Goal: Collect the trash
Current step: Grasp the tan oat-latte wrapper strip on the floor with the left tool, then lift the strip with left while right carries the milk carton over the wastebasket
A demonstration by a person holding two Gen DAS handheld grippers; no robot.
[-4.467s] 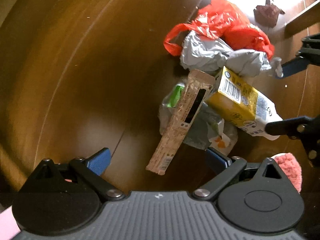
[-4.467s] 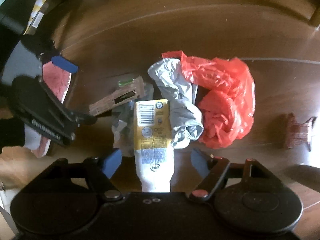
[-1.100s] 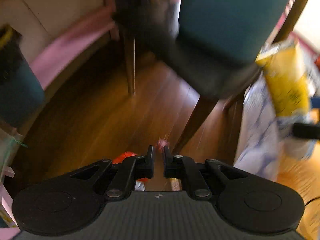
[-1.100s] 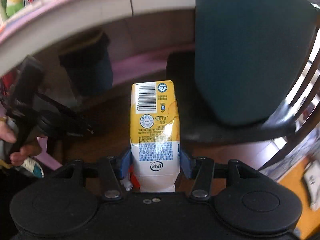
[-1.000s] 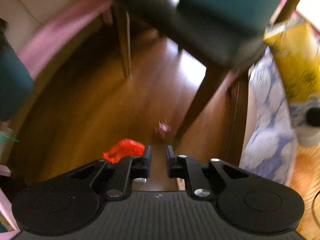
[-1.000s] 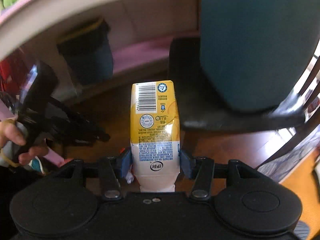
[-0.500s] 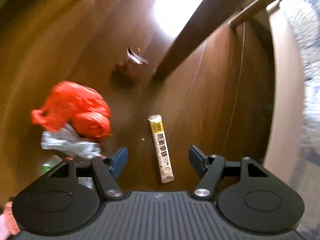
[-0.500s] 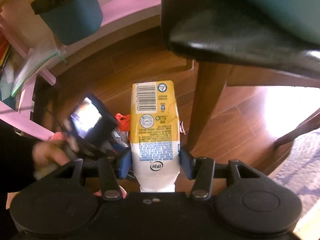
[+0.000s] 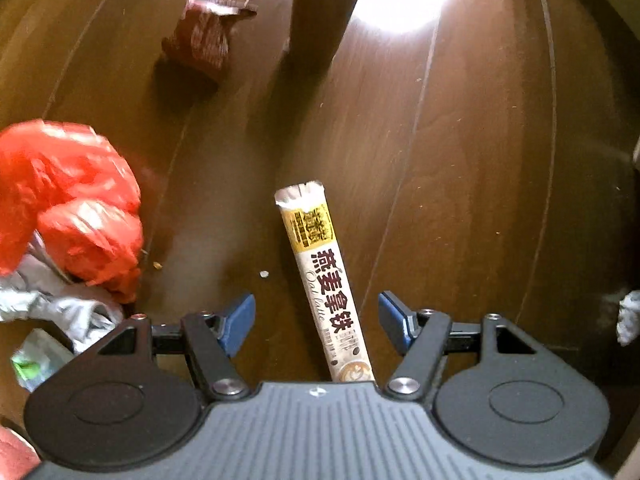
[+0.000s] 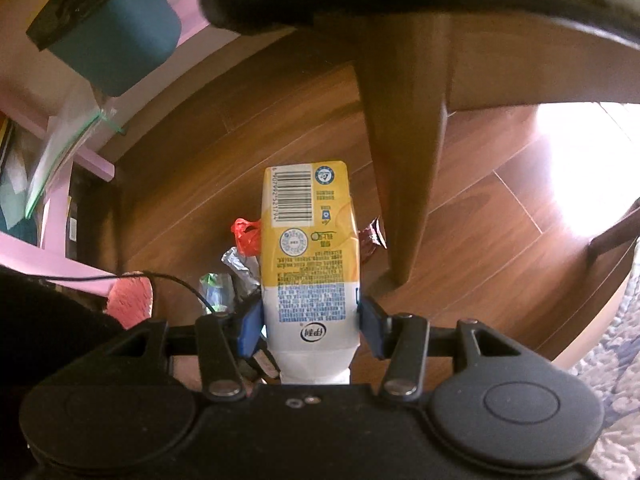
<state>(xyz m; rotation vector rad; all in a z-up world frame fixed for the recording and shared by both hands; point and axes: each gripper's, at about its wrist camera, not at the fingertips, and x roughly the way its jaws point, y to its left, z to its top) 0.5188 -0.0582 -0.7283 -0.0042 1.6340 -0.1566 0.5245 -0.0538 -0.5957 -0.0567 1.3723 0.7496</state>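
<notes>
Trash pile at far left of the left wrist view: red plastic bag (image 9: pixel 72 208) bunched on the wood floor (image 9: pixel 480 160), grey crumpled wrapper (image 9: pixel 60 308) touching its lower edge, green-and-clear scrap (image 9: pixel 36 360) just below that. Dark red snack wrapper (image 9: pixel 204 28) lies apart, nearer the chair leg (image 9: pixel 320 12).

Centre: oat latte stick sachet (image 9: pixel 324 280) flat on the floor, torn end pointing away, its near end running under the left claw (image 9: pixel 316 316). Claw is spread wide w/ nothing gripped; the blue pads sit either side of the sachet, clear of it. Step in hand looks like the pick-up of this sachet. Next move prob. calls for dropping till the pads reach floor level, then pinching across the narrow width; it's thin and flat, so pads may skate over it w/o a low approach. Nothing blocks the way; chair leg is well beyond.

Right wrist view: right claw (image 10: pixel 308 324) clamped on the lower white part of the yellow milk carton (image 10: pixel 308 248), barcode end pointing away, held off the floor. Teal bin (image 10: pixel 108 40) w/ black liner sits upper left by the pink shelf (image 10: pixel 52 268), likely where the carton goes. Chair leg just right of the carton; rug (image 10: pixel 616 340) at far right edge.
</notes>
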